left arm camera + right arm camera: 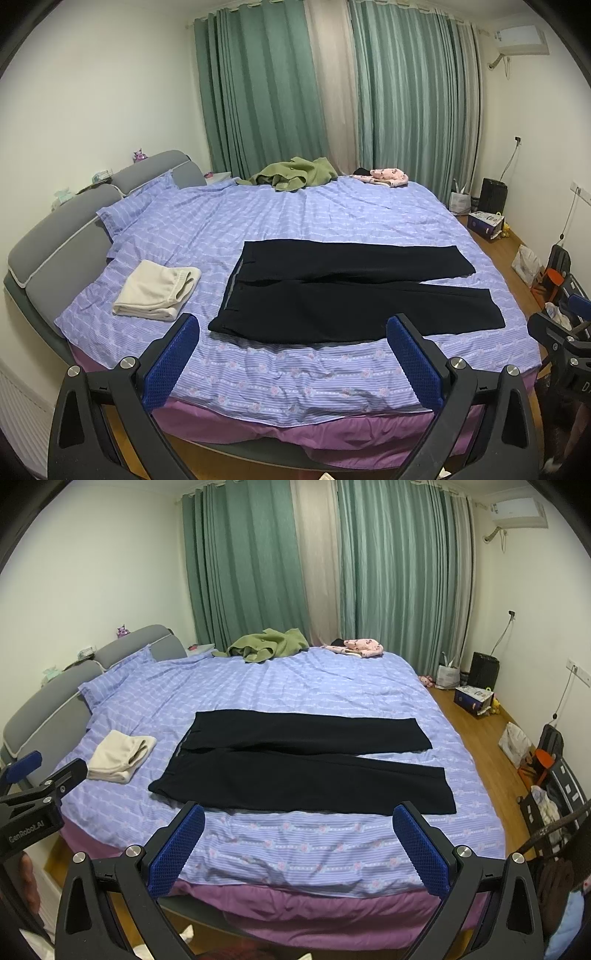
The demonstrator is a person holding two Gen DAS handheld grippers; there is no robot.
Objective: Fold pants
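jaws wide on both the left gripper [291, 338] and right gripper [299, 825], nothing grabbed yet, long black fabric pants [295, 764] lie flat so next I'd pinch the near leg

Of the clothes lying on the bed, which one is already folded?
The cream garment near the headboard, left of the black pants, is folded into a neat stack. The pants lie spread flat; the green and pink clothes are crumpled at the far edge.
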